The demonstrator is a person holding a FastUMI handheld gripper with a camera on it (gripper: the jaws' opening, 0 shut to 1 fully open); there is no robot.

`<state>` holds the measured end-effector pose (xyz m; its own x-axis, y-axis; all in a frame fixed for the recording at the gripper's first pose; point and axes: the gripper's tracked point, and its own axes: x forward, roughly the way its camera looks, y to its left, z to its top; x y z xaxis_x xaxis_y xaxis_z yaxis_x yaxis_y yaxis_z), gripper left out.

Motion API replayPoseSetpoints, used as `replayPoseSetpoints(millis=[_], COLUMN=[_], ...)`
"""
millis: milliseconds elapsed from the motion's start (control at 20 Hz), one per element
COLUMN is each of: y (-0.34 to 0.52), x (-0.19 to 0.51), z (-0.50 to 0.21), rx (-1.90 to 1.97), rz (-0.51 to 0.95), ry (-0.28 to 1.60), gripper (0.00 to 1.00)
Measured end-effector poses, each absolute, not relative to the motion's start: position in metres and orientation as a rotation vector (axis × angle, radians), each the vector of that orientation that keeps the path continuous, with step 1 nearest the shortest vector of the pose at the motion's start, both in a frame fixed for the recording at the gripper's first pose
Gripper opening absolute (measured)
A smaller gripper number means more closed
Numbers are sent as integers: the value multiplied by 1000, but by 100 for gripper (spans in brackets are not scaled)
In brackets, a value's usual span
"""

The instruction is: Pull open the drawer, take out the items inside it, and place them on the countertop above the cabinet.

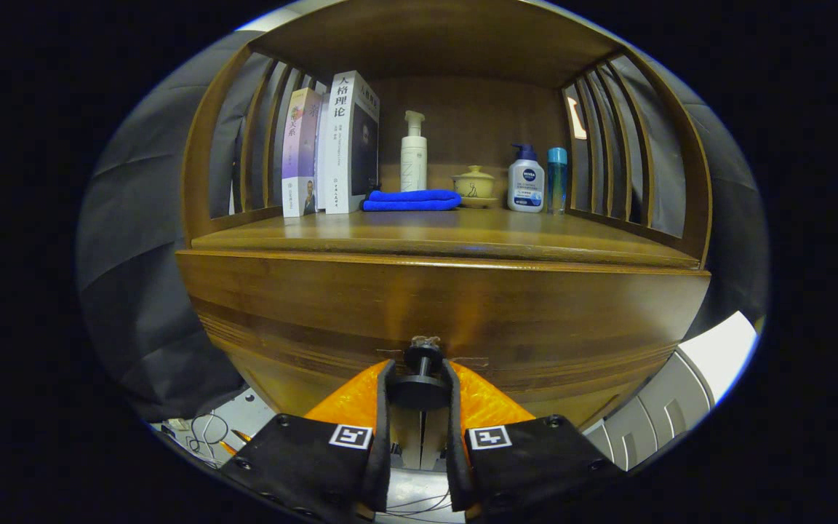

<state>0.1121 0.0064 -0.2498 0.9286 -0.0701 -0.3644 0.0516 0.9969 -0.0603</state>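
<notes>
- The gripper (419, 378) pinches the drawer knob (419, 382): both fingers press on the dark round disc from either side, with its narrow stem running ahead to the drawer front (433, 306).
- The drawer looks closed, so its contents are hidden.
- My judgement: pull straight back along the stem, level and steady, keeping the squeeze firm, since a smooth round knob can slip out if the pull tilts.
- The cabinet is glossy brown wood with a faint grain.
- The countertop (463, 236), above and beyond the fingers, is flat; books (332, 145), a folded blue cloth (412, 200), pump bottles (414, 153) and a lidded cup (473, 185) line its back.
</notes>
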Motion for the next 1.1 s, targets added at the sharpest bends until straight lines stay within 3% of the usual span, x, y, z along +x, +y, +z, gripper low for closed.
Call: replayPoseSetpoints(millis=[1100], y=[18], x=[14], z=[-254], rx=[-135], rz=[-13], ry=[364], gripper=[34])
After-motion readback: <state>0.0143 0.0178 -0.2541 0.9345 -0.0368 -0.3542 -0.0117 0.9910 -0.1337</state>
